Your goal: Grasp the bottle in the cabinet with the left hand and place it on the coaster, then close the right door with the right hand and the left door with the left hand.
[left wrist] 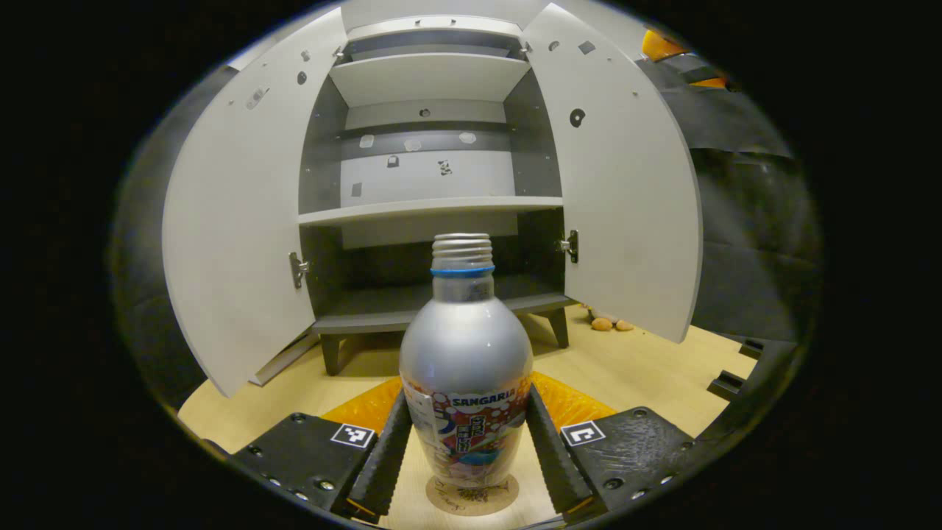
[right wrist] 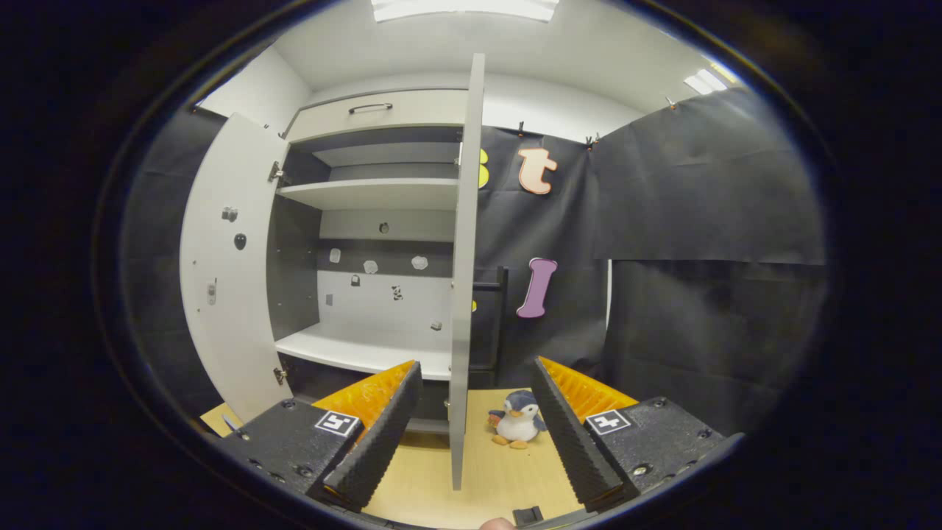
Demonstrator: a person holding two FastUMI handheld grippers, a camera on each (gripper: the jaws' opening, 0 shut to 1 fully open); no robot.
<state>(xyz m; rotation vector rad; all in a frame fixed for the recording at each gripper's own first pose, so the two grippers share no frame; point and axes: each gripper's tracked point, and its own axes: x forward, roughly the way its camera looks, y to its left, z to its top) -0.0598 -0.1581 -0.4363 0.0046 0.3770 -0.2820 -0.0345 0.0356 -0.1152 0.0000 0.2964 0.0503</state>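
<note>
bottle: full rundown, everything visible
The bottle looks like silver metal, with a rounded shoulder, a blue ring under a bare threaded neck, no cap, and a colourful printed label low down. It stands upright on the round coaster, between the left gripper fingers, which flank its lower body; contact is unclear.

Left gripper: two black finger blocks, each carrying a square black-and-white tag on its top face and round-head screws along its outer edge. The inner finger faces are ribbed. Right gripper: the same build, with one tag per block, screws near the block corners, and sawtooth ribbing down the inner faces.
</note>
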